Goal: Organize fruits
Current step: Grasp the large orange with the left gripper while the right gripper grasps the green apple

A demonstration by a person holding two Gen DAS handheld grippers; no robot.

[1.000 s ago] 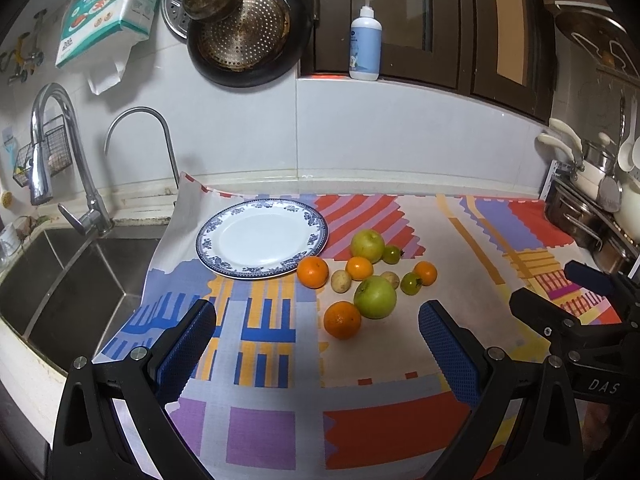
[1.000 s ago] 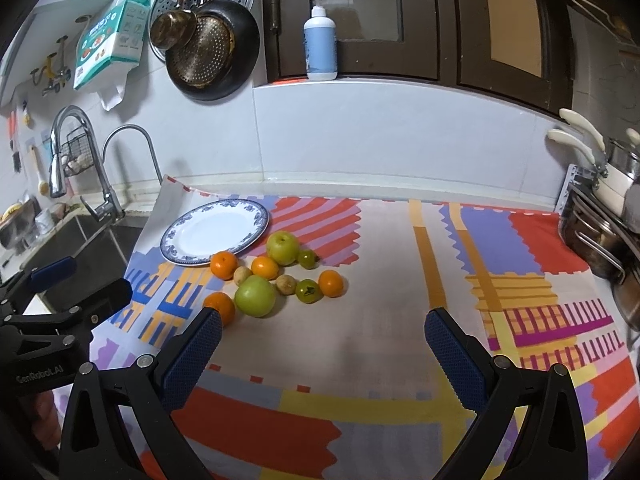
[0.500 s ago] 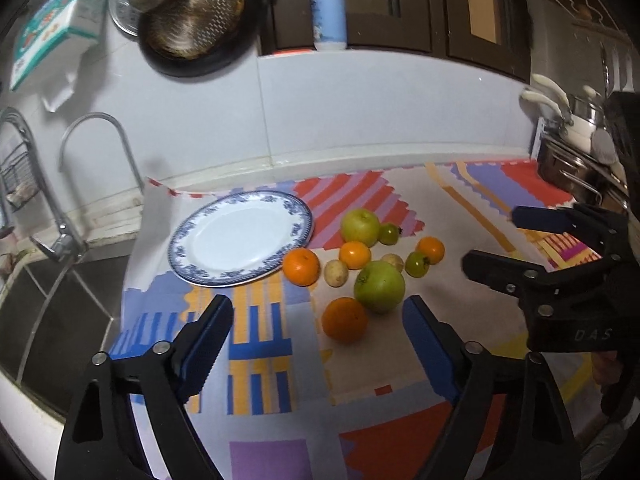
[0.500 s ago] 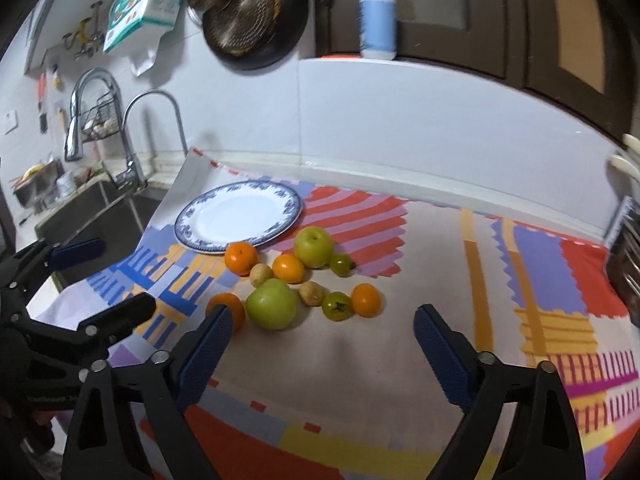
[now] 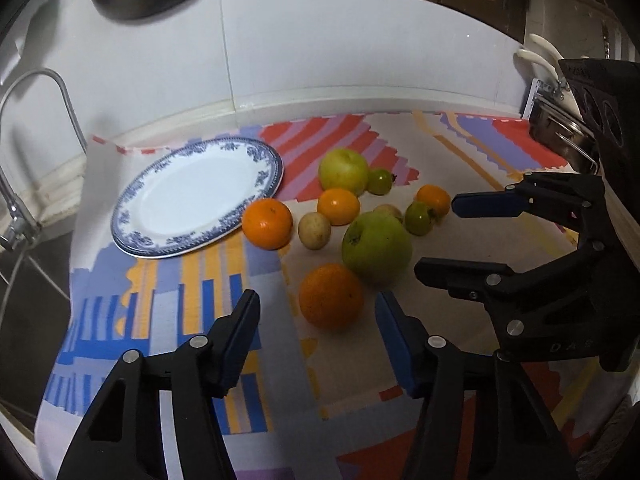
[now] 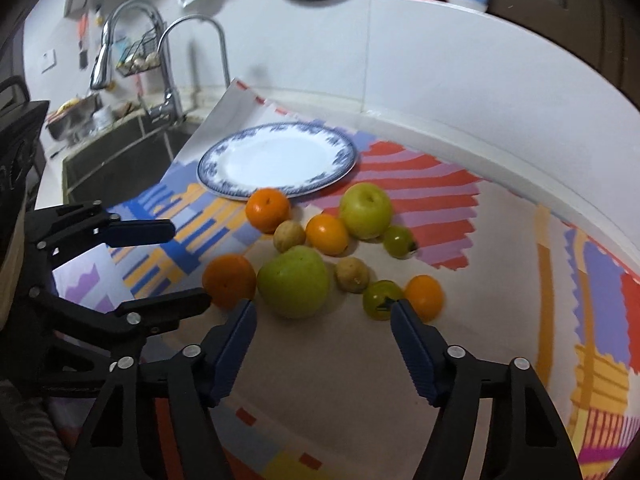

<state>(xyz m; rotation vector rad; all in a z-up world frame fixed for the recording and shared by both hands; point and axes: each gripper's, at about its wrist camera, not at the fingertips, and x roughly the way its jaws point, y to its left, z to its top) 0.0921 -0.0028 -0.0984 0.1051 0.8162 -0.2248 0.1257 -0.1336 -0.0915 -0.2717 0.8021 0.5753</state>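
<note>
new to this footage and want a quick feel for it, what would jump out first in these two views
A tight cluster of round oranges and green apples sits mid-counter on a colourful striped patterned mat. Just left of it lies an empty white plate with a blue floral rim. The left tool and right tool hover near the fruit, jaws closing, nothing gripped.

bare plate (image 5: pixel 168 216) left; fruit cluster (image 5: pixel 360 220) crowds the middle.

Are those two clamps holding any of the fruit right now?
No, nothing is held. The left gripper is closing just short of an orange; the right gripper is closing before the big apple, untouched.
</note>
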